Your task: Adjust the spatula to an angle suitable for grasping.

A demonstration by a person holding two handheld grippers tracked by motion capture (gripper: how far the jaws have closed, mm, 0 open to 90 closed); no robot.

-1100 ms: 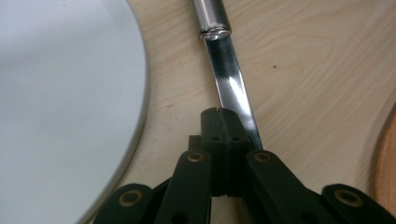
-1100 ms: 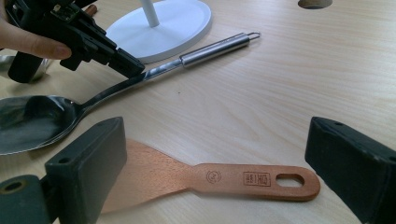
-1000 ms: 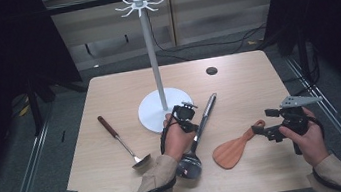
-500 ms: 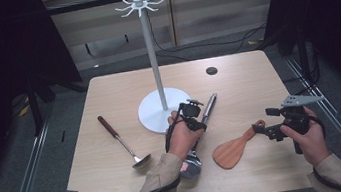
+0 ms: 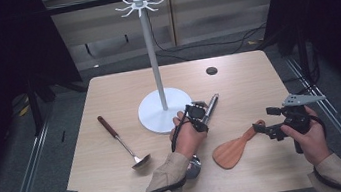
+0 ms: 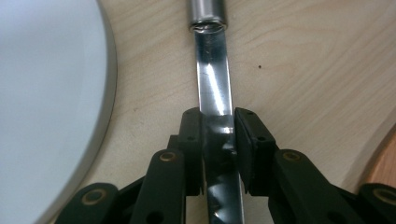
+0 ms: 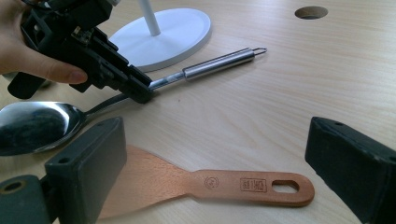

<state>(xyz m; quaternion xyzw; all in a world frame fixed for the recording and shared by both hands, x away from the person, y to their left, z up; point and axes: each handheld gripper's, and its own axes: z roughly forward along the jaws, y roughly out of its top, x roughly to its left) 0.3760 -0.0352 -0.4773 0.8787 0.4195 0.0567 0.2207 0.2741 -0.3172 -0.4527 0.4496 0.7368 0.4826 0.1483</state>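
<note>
We see a glossy steel ladle, a smooth wooden spatula, a matt wood-grain desk and a matt white stand.

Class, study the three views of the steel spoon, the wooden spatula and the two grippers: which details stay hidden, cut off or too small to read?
- Steel spoon: in the high view the person's left hand covers most of its bowl.
- Left gripper: the left gripper view's bottom edge cuts off its body.
- Wooden spatula: handle stamp too small to read; the right gripper's near jaw hides part of its blade.
</note>
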